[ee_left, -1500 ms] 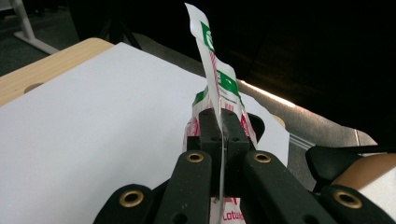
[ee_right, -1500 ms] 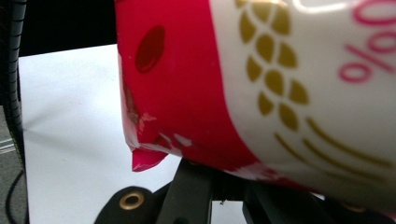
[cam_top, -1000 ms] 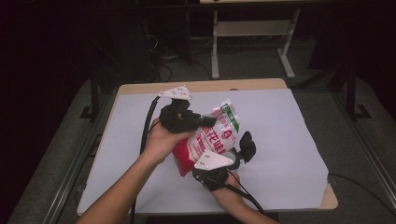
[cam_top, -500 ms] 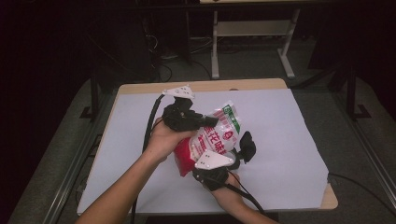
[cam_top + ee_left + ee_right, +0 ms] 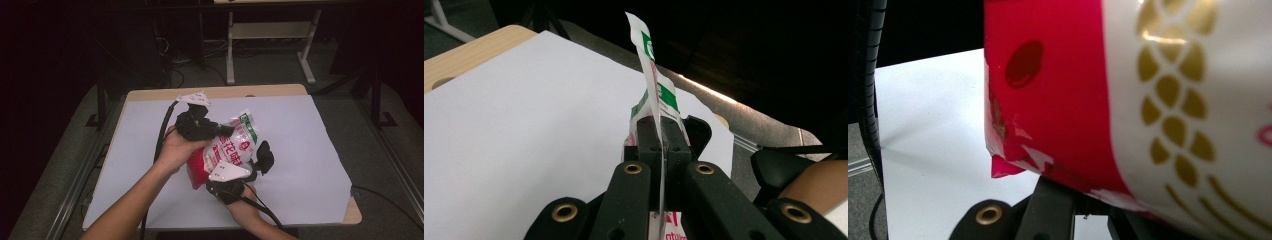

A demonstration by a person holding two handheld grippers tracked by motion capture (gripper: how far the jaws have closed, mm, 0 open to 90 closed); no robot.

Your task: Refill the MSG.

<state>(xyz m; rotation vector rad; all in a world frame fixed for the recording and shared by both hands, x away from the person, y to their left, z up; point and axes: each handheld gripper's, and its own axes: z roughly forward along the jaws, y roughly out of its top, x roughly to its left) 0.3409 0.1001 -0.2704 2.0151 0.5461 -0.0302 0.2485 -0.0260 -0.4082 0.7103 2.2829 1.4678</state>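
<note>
High view: a red-and-white snack bag is held above the table, its top edge pinched between the left gripper jaws, its lower end clamped in the right gripper.

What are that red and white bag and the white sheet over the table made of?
The bag looks like thin glossy plastic film: it shines, crinkles and has a flat sealed edge, pinched in the left gripper. The white sheet seems matte paper, though thin board is possible; the table edge beneath looks like pale wood.
</note>
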